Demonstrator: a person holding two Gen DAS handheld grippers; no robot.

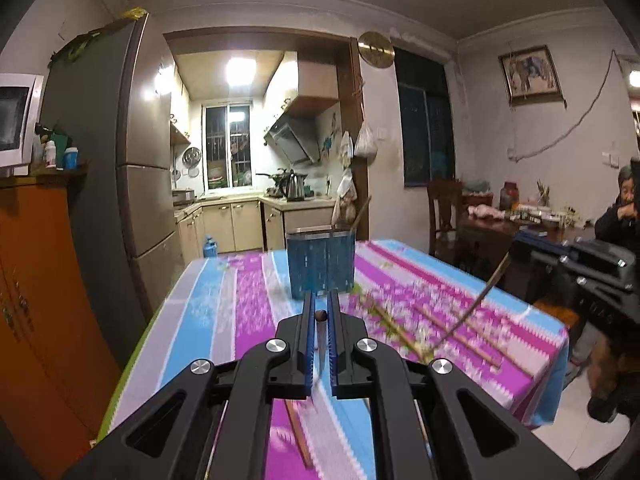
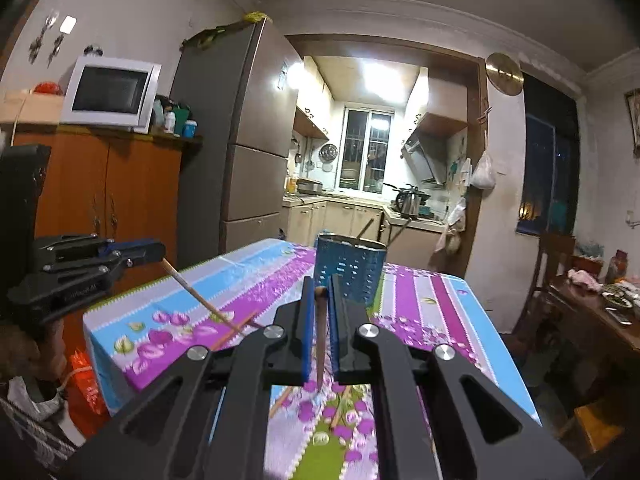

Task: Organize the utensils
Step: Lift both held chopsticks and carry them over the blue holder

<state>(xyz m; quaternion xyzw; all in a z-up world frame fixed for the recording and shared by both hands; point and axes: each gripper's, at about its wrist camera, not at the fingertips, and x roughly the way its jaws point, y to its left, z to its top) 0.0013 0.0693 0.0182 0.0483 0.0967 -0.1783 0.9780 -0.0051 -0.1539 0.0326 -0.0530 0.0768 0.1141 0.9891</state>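
A tall grey fridge [image 2: 240, 128] stood by the kitchen door. A white microwave [image 2: 112, 94] sat on an orange cupboard [image 2: 116, 200]. In the kitchen behind, a shiny kettle [image 1: 295, 186] sat near a window [image 1: 228, 146]. A round gold clock [image 1: 375, 50] and a framed picture [image 1: 530, 74] hung on the wall. A woman [image 1: 620, 216] sat at another table [image 1: 500, 226].

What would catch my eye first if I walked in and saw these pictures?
Probably the loud pink, purple and blue striped tablecloth, with a blue perforated utensil holder standing at its middle, a couple of sticks already poking out. Next, the black left gripper and right gripper, each pinching a chopstick and aimed at that holder. More loose chopsticks lie on the cloth.
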